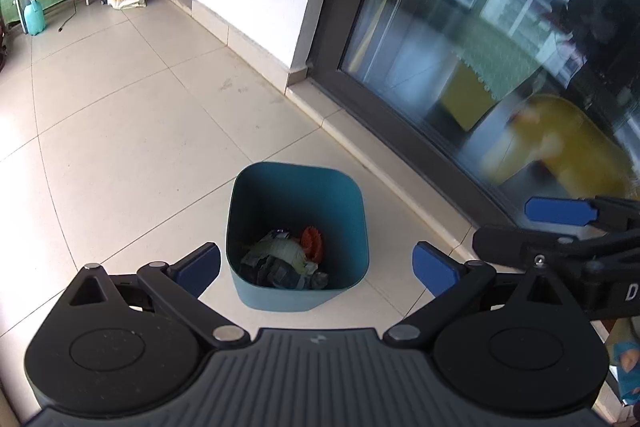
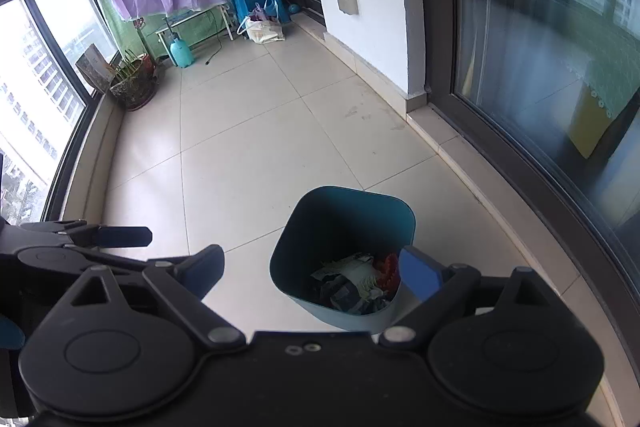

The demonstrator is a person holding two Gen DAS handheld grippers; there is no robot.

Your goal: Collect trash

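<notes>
Here, the teal, square-mouthed plastic bin (image 1: 297, 235) stands on the pale tiled floor (image 1: 132, 131) beside the glass door, crumpled wrappers and paper scraps (image 1: 286, 263) inside. Both the left gripper (image 1: 316, 265) and right gripper (image 2: 312, 273) hang spread, holding nothing. The scraps look light, soft, crushable; any protruding fold should serve.

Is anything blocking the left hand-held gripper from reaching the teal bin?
Nothing visible. The left hand-held gripper hangs open above the teal bin, whose mouth is uncovered, with crumpled trash at the bottom.
</notes>
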